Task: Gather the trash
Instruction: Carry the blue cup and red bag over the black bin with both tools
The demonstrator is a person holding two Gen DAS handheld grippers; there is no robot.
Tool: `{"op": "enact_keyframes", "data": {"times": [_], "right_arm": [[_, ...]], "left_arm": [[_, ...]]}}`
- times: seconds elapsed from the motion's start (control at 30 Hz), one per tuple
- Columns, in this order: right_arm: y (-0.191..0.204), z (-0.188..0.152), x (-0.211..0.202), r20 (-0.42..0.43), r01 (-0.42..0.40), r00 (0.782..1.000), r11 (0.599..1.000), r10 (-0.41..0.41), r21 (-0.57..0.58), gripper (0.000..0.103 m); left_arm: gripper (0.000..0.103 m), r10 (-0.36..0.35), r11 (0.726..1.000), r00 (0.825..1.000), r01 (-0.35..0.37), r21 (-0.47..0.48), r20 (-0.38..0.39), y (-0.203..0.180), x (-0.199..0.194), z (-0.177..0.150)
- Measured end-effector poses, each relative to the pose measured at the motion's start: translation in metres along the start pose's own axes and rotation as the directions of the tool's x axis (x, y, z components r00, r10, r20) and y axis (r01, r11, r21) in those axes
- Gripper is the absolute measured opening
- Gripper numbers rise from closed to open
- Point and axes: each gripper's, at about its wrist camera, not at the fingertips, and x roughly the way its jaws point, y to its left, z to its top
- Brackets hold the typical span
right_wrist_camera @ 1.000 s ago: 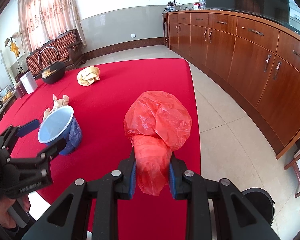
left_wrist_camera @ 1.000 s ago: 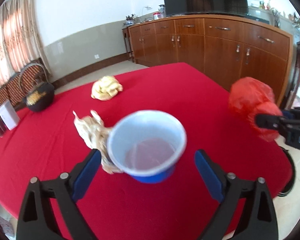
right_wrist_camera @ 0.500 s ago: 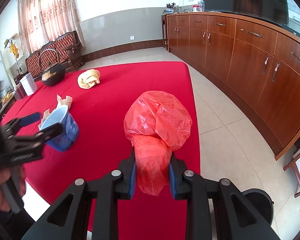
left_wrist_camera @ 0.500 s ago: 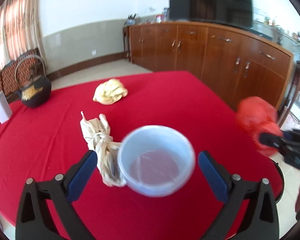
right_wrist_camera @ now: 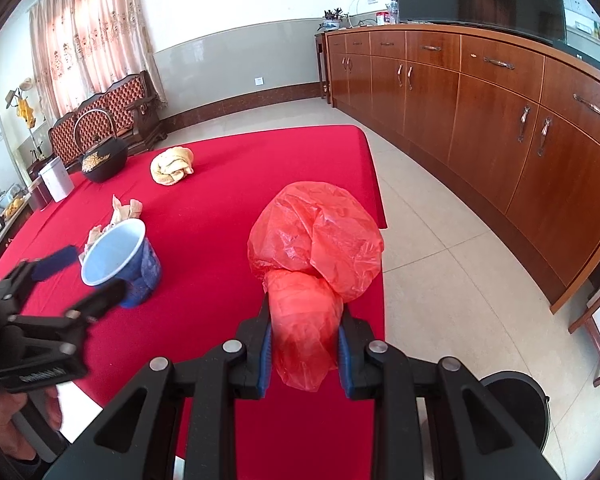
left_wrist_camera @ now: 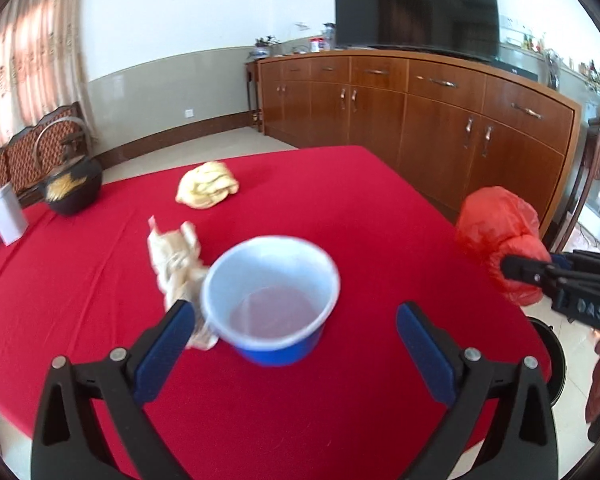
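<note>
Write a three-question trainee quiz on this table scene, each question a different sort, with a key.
1. True or false: the right tool is shut on the red plastic bag.
2. Multiple choice: what lies right beside the blue cup? A. a crumpled beige wrapper; B. a black kettle; C. a white box.
3. Fill in: the left tool has its jaws wide ____, one on each side of the cup.

Key: 1 true; 2 A; 3 open. The kettle and the white box stand at the far edge of the red tablecloth, well away from the cup.
</note>
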Motion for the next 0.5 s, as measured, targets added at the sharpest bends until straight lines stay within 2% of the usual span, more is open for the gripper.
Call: {"op": "enact_keyframes", "data": {"times": [0.07, 0.13, 0.27, 0.33, 0.37, 0.4, 0.5], "right_arm": [[-0.002, -0.001, 0.003, -0.005, -0.002, 1.0, 1.0, 0.002, 0.002, 0.028], [-0.003, -0.001, 0.007, -0.009, -0.007, 1.0, 1.0, 0.007, 0.008, 0.028], [0.002, -0.002, 0.012, -0.014, -0.02, 1.0, 1.0, 0.02, 0.001, 0.028], [0.002, -0.001, 0.015, -0.02, -0.02, 1.0, 1.0, 0.02, -0.002, 0.028], [0.002, -0.001, 0.017, -0.021, -0.021, 1.0, 1.0, 0.021, 0.001, 0.028], [0.001, 0.0, 0.018, -0.022, -0.018, 1.0, 1.0, 0.018, 0.005, 0.028], [-0.001, 0.002, 0.019, -0.019, -0.01, 1.0, 1.0, 0.01, 0.013, 0.028]], "left_arm": [[0.102, 0.003, 1.0, 1.0, -0.003, -0.006, -0.018, 0.002, 0.006, -0.006], [0.101, -0.013, 1.0, 0.997, 0.013, -0.007, -0.075, 0.002, 0.024, -0.004], [0.1, -0.02, 0.999, 0.992, 0.016, -0.028, -0.127, 0.005, 0.053, 0.014], [0.095, -0.033, 0.998, 0.989, 0.026, -0.049, -0.146, 0.009, 0.065, 0.023], [0.081, -0.04, 0.998, 0.987, 0.032, -0.054, -0.157, 0.011, 0.071, 0.026], [0.079, -0.056, 0.997, 0.984, 0.047, -0.057, -0.171, 0.011, 0.075, 0.028], [0.078, -0.078, 0.996, 0.989, 0.072, -0.053, -0.127, 0.009, 0.066, 0.032]]}}
